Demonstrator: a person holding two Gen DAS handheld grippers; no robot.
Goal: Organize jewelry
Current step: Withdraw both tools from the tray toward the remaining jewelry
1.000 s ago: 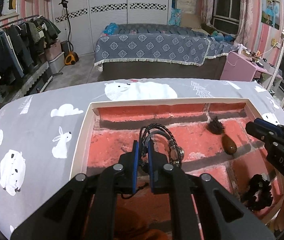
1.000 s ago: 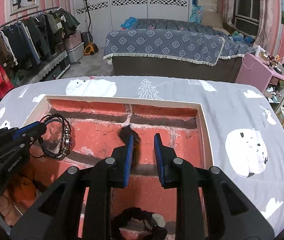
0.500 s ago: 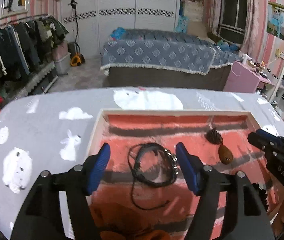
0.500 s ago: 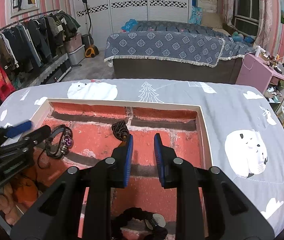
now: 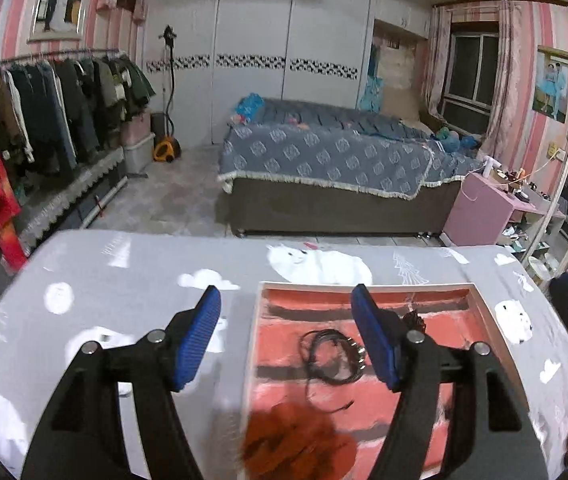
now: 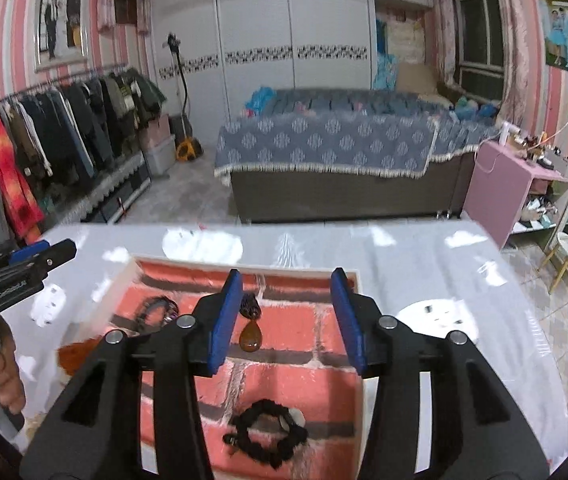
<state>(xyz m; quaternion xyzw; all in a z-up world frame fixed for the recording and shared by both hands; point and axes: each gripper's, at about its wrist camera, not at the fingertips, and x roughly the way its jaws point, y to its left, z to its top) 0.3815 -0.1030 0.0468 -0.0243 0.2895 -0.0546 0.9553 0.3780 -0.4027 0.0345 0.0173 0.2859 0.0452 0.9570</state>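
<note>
A white-rimmed tray [image 5: 253,320] with a red brick-pattern floor lies on the grey animal-print cloth. In it lie a black cord bracelet [image 5: 332,356] with metal beads, an amber pendant [image 6: 250,338] on a dark knotted cord, a black beaded bracelet [image 6: 268,440] near the front, and an orange-brown item [image 5: 296,440] at the front left. My left gripper [image 5: 288,336] is open and empty, raised above the tray's left edge. My right gripper [image 6: 288,316] is open and empty, raised above the pendant. The tray also shows in the right wrist view [image 6: 358,280].
The left gripper shows at the left edge of the right wrist view [image 6: 16,276], held by a hand. Beyond the table stand a bed [image 5: 324,160], a clothes rack [image 5: 44,120] at left and a pink side table [image 5: 480,208] at right.
My left gripper let go of the black cord bracelet, opened wide and drew back up and left. My right gripper opened and lifted, leaving the pendant in the tray.
</note>
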